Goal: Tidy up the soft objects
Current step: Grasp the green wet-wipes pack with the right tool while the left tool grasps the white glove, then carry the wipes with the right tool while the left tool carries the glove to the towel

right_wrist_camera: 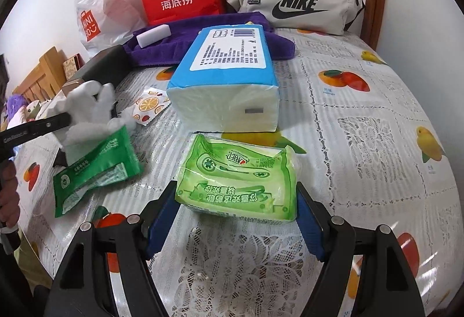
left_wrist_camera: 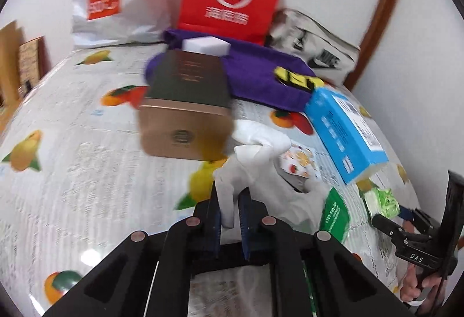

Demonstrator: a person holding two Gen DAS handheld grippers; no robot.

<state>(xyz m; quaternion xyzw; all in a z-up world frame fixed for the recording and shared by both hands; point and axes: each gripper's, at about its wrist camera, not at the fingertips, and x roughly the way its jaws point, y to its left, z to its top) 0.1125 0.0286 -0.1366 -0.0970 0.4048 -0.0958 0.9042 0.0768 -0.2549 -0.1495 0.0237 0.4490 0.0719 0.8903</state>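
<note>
Operator: What does each gripper hold?

Guide: Your left gripper (left_wrist_camera: 230, 212) is clamped on the white glove (left_wrist_camera: 249, 163), limp and light. Your right gripper (right_wrist_camera: 236, 215) stands spread around the green tissue pack (right_wrist_camera: 236, 183) on the tablecloth (right_wrist_camera: 362, 143); squeeze its midsection gently, since the film is slippery.

Each hand-held gripper was black. The left hand-held gripper (left_wrist_camera: 230, 208) and the right hand-held gripper (right_wrist_camera: 236, 218) carried blue pads (right_wrist_camera: 161, 222) and round silver screws (right_wrist_camera: 337, 220). White lettering (left_wrist_camera: 416, 258) marked the right one's side.
</note>
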